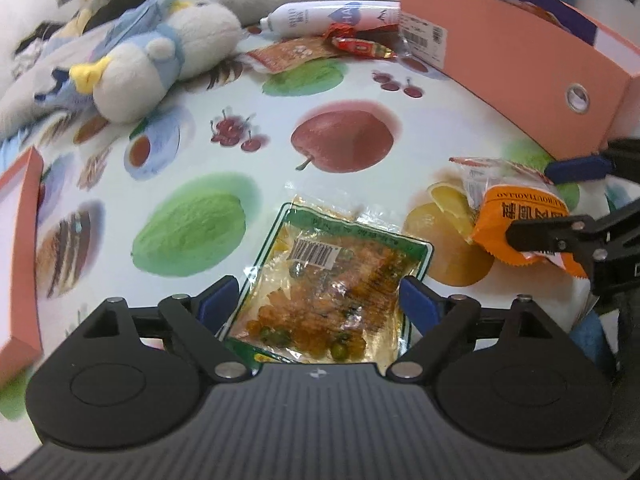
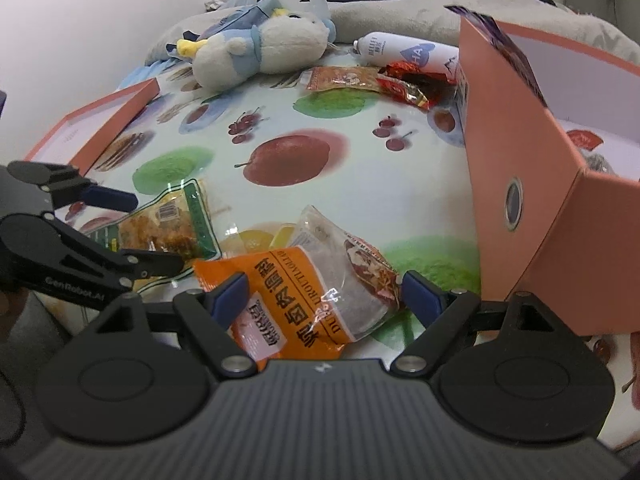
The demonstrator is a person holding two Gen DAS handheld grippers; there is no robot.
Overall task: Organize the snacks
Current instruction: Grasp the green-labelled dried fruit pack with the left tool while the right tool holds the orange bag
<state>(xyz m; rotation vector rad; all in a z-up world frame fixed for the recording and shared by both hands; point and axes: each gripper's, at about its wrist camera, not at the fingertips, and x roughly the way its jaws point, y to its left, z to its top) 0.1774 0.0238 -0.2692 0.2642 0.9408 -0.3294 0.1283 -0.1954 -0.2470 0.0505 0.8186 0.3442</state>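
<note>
A clear green-edged packet of mixed nuts and peas lies on the fruit-print tablecloth between the open fingers of my left gripper; it also shows in the right wrist view. An orange and clear snack packet lies between the open fingers of my right gripper; it also shows in the left wrist view. Neither gripper squeezes its packet. The open salmon box stands to the right and holds a purple packet.
A salmon box lid lies at the left. At the back lie a plush bird, a white tube, and red and orange snack wrappers. Grey bedding lies behind.
</note>
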